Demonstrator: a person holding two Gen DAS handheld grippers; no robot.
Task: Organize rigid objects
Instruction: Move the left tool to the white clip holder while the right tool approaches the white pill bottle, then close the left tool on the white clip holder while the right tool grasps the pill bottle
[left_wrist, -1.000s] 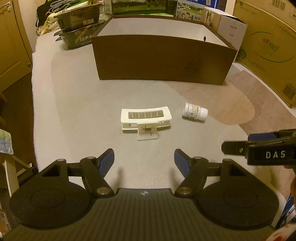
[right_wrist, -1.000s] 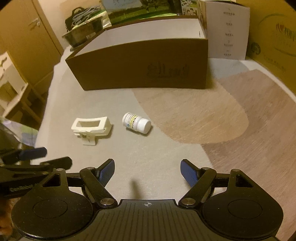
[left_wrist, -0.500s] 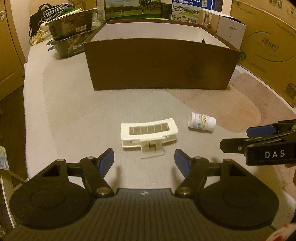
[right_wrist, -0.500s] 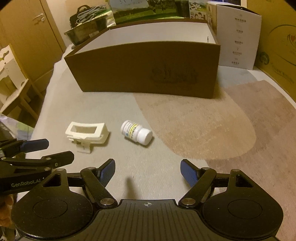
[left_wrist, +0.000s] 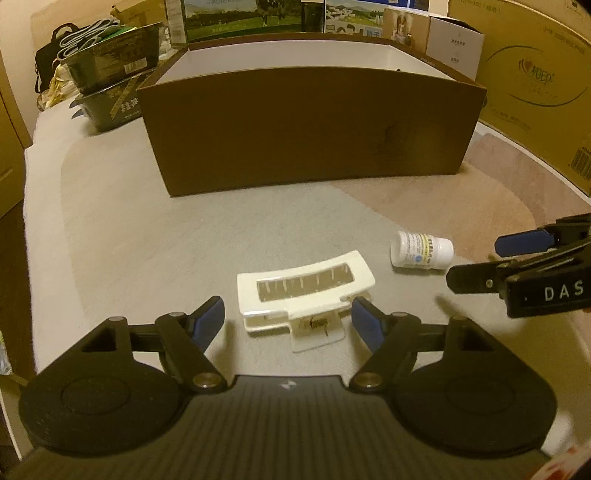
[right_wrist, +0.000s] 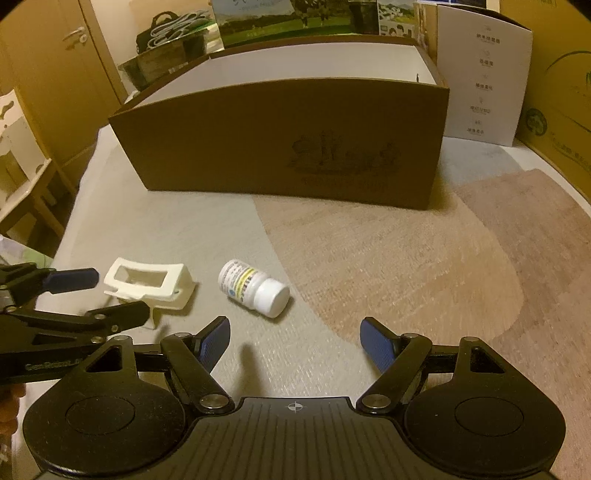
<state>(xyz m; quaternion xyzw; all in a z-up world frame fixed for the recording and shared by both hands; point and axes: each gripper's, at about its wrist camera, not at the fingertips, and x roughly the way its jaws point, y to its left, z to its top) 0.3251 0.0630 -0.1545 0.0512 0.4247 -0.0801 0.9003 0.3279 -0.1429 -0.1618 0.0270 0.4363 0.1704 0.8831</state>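
The left tool (left_wrist: 288, 321) has closed in on the white hair clip (left_wrist: 304, 291), now between its open fingers.

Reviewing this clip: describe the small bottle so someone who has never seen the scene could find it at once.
Start at the big brown box on the mat. In front of it lie two small white things; the bottle is the right-hand one, beside the hair clip but apart from it. It is the round one, on its side, with a printed label and white cap; the clip is flat and slotted.

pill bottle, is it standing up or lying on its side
Lying on its side. The pill bottle rests lengthwise on the mat, its white cap pointing sideways toward the camera rather than up. The cap is on.
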